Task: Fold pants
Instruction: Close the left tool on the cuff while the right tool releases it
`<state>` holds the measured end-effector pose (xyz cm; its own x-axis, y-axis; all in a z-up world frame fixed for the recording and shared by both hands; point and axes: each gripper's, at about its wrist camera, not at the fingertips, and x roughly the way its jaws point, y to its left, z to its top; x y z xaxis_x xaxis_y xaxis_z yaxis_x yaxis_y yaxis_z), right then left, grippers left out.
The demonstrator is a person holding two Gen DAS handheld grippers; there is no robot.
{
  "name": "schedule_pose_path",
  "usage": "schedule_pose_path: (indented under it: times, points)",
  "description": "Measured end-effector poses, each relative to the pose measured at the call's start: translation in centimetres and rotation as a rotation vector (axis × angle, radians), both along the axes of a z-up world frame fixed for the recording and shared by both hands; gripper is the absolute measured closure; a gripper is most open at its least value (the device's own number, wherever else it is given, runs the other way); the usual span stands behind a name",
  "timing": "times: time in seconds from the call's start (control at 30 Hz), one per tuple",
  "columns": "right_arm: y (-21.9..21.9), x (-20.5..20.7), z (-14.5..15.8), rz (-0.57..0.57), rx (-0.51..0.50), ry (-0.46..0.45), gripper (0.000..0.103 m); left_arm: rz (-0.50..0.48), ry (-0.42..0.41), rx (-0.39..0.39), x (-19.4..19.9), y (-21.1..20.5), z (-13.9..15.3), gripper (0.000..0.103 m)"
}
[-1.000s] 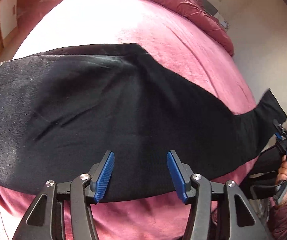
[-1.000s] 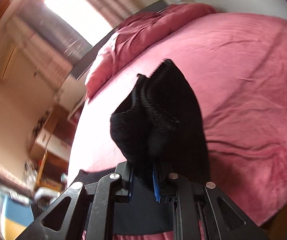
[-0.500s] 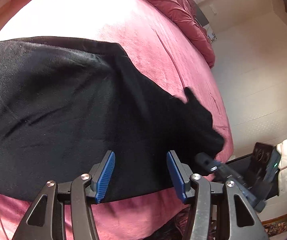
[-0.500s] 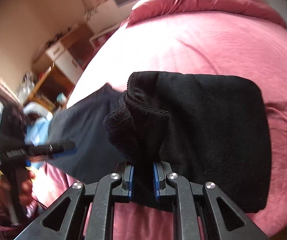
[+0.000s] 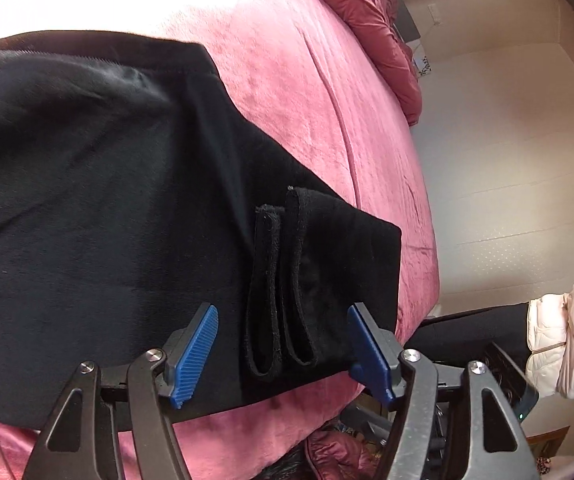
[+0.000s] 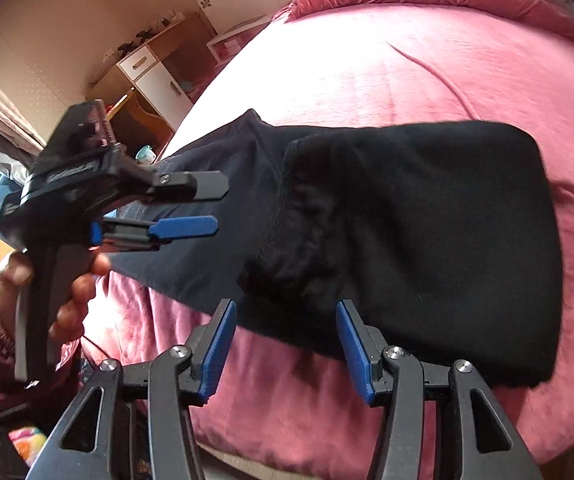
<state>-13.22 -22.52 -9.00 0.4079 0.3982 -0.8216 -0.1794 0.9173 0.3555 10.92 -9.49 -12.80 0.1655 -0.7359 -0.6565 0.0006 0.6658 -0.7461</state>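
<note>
1. The left gripper [image 6: 191,208] is seen held in a hand [image 6: 67,280] over the bed's edge, jaws opening, nothing clamped.
2. The black pants [image 6: 427,220] are laid across the pink bed [image 6: 407,72], leg ends folded back onto them.
3. The right gripper [image 6: 285,344] is opening above the fold, nothing gripped.

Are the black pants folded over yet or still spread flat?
Folded once: the cuff end lies doubled back on the pants.
</note>
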Motion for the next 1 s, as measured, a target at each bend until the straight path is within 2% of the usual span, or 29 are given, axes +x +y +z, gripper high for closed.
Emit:
schedule_pose_path:
  times: [0.13, 0.4, 0.43, 0.47, 0.5, 0.53, 0.67, 0.83, 0.97, 1.0]
  points:
    - [-2.9, -2.3, 0.4, -0.096, -0.018, 0.017, 0.050, -0.037, 0.021, 0.033, 0.4, -1.4, -0.7, 0.033]
    - [-11.9, -6.5, 0.5, -0.386, -0.069, 0.066, 0.047, -0.117, 0.050, 0.080, -0.2, -4.6, -1.5, 0.037]
    - [-12.6, -6.7, 0.2, -0.419, -0.067, 0.078, 0.045, -0.122, 0.046, 0.087, -0.2, -5.0, -1.5, 0.050]
    - [-12.9, -6.8, 0.0, -0.434, -0.067, 0.086, 0.044, -0.130, 0.036, 0.106, -0.3, -5.4, -1.4, 0.076]
    - [-13.5, -7.0, 0.0, -0.446, -0.071, 0.093, 0.042, -0.134, 0.019, 0.136, -0.3, -5.6, -1.2, 0.084]
    - [-13.7, -7.0, -0.3, -0.456, -0.075, 0.102, 0.042, -0.134, 0.000, 0.135, -0.4, -5.7, -0.9, 0.084]
    - [-13.1, -6.3, -1.2, -0.453, -0.064, 0.116, 0.040, -0.131, -0.086, 0.064, -0.4, -5.4, 2.5, 0.086]
    - [-11.5, -4.4, -1.2, -0.442, -0.095, 0.084, 0.033, -0.118, -0.191, -0.052, -0.3, -4.6, 8.5, 0.087]
    - [-11.9, -3.2, -0.7, -0.545, -0.104, 0.027, 0.034, -0.114, -0.276, -0.095, -0.8, -3.8, 12.3, 0.088]
    - [-12.1, -2.9, -0.8, -0.559, -0.114, 0.029, 0.041, -0.109, -0.291, -0.093, -1.0, -3.4, 12.7, 0.088]
